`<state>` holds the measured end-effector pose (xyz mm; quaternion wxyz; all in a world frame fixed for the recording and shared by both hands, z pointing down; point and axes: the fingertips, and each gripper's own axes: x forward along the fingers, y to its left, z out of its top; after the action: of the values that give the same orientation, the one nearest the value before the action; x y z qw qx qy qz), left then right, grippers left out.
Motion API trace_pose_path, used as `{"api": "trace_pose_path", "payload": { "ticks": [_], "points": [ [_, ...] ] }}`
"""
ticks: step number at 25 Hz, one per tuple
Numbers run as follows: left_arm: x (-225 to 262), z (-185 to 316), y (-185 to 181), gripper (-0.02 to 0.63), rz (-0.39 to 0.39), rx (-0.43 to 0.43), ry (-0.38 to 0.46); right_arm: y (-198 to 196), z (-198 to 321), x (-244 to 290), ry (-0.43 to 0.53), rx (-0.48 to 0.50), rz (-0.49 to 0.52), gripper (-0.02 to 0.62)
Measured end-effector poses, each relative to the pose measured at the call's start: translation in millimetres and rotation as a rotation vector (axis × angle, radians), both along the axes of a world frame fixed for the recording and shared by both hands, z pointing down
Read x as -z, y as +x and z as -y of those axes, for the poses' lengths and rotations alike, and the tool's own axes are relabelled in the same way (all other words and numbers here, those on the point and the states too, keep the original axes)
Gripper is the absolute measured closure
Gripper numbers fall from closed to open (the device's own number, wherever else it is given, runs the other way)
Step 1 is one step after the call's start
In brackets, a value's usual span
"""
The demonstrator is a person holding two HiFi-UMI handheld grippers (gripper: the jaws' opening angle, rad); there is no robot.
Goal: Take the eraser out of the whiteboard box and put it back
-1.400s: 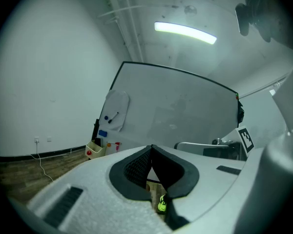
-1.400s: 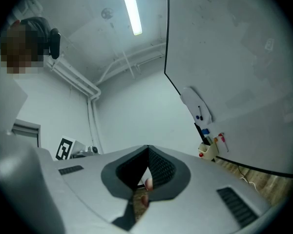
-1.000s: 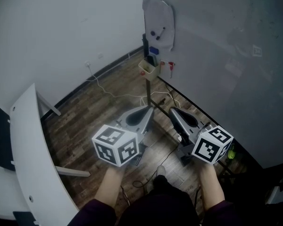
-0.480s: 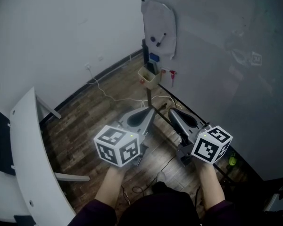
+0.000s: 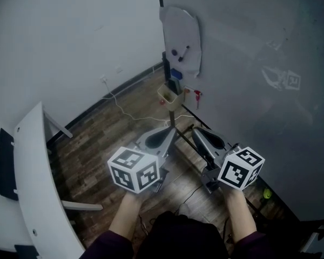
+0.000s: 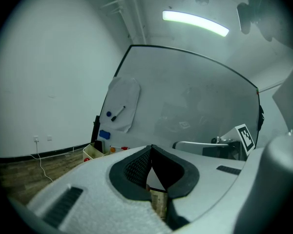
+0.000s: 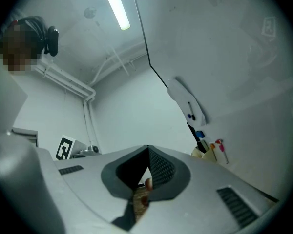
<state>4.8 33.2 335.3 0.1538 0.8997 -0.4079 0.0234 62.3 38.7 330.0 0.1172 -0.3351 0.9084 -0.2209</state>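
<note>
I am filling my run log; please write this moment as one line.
left gripper shut, empty | right gripper shut, empty | whiteboard box ahead, not reached

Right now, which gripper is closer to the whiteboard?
The right gripper: it is beside the whiteboard, while the left gripper sits farther out over the wooden floor.
</note>
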Motion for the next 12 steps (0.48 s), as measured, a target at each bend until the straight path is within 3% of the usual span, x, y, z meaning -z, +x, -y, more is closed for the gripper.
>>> {"api": "trace_pose_path", "payload": {
  "ticks": [12],
  "points": [
    [-9.1,27.8,2.8,0.600,0.016,0.027,-0.015,4.5,27.6,-10.7,-0.023,0.022,0.013,0.592]
  ]
}}
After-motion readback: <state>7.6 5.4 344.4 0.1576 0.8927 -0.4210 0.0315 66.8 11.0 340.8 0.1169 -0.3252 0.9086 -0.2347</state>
